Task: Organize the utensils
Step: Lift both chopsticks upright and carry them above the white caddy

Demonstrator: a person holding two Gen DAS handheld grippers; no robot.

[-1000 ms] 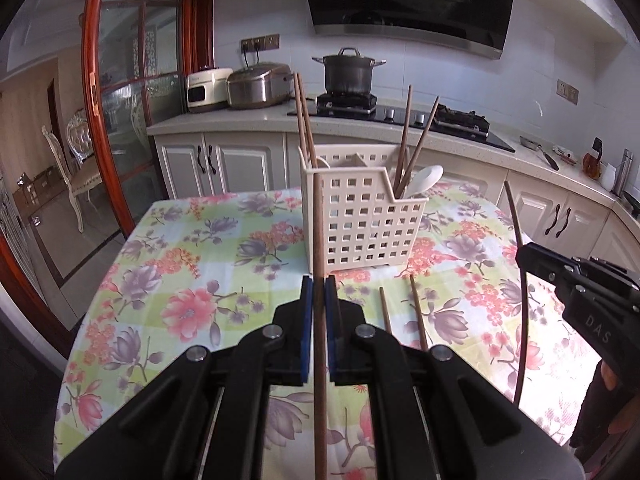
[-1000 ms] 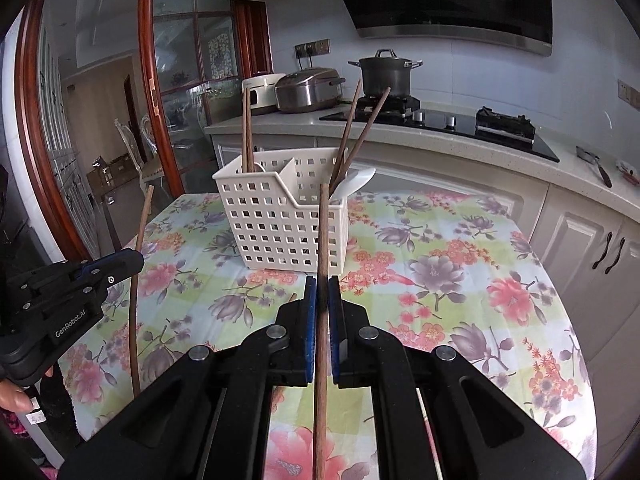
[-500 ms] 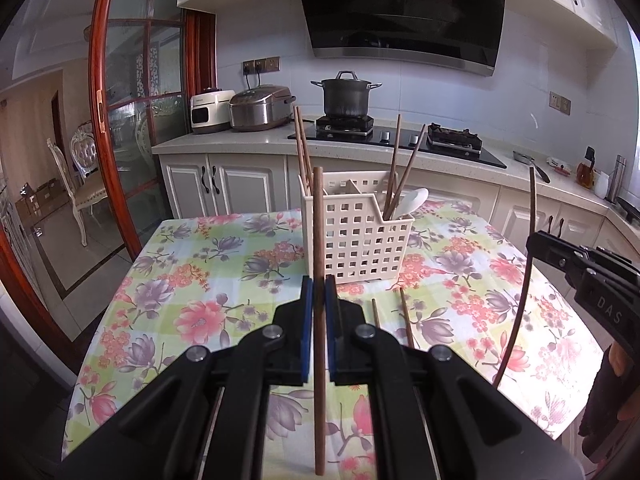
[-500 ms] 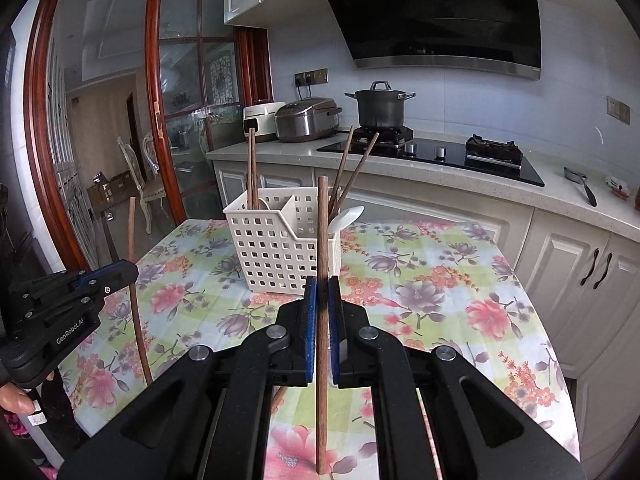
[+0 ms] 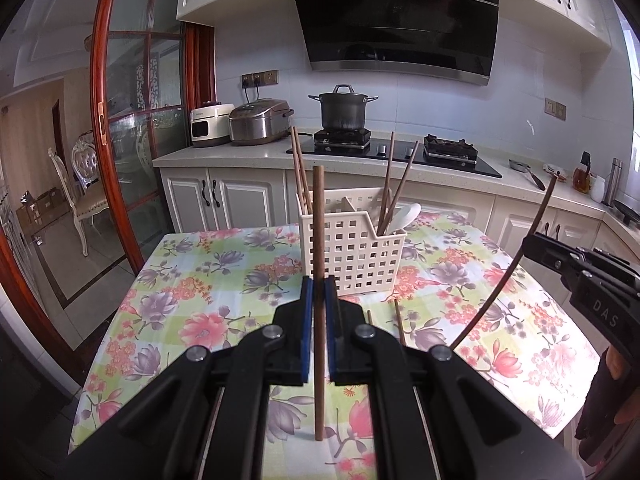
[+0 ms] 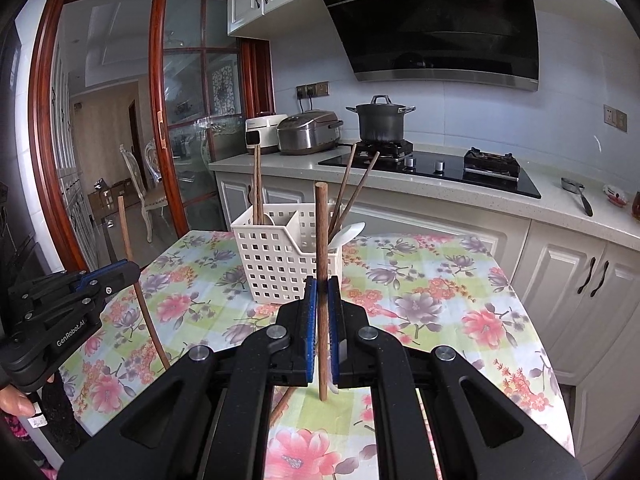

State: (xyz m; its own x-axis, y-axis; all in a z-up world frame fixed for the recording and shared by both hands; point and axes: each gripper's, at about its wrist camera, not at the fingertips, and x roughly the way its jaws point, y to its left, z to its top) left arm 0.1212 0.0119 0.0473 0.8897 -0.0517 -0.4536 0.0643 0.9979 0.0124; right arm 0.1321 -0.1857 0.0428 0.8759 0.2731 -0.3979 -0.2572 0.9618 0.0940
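Observation:
My left gripper (image 5: 319, 292) is shut on a brown chopstick (image 5: 318, 220) that it holds upright above the floral tablecloth (image 5: 208, 280). My right gripper (image 6: 321, 292) is shut on a second upright chopstick (image 6: 321, 232). Beyond both stands a white perforated basket (image 5: 352, 256), also seen in the right wrist view (image 6: 280, 256). It holds several chopsticks and a white spoon (image 6: 348, 234). Two loose chopsticks (image 5: 400, 322) lie on the cloth before the basket. Each wrist view shows the other gripper off to its side, the right gripper (image 5: 528, 244) and the left gripper (image 6: 134, 270).
Behind the table runs a kitchen counter (image 5: 240, 156) with two rice cookers (image 5: 260, 120) and a pot (image 5: 344, 106) on the hob. A red-framed glass door (image 5: 120, 120) and a chair (image 5: 84, 192) are at the left. The table's edges fall away left and right.
Both grippers have risen and drawn back a little with their chopsticks. The basket now sits lower and smaller in both views.

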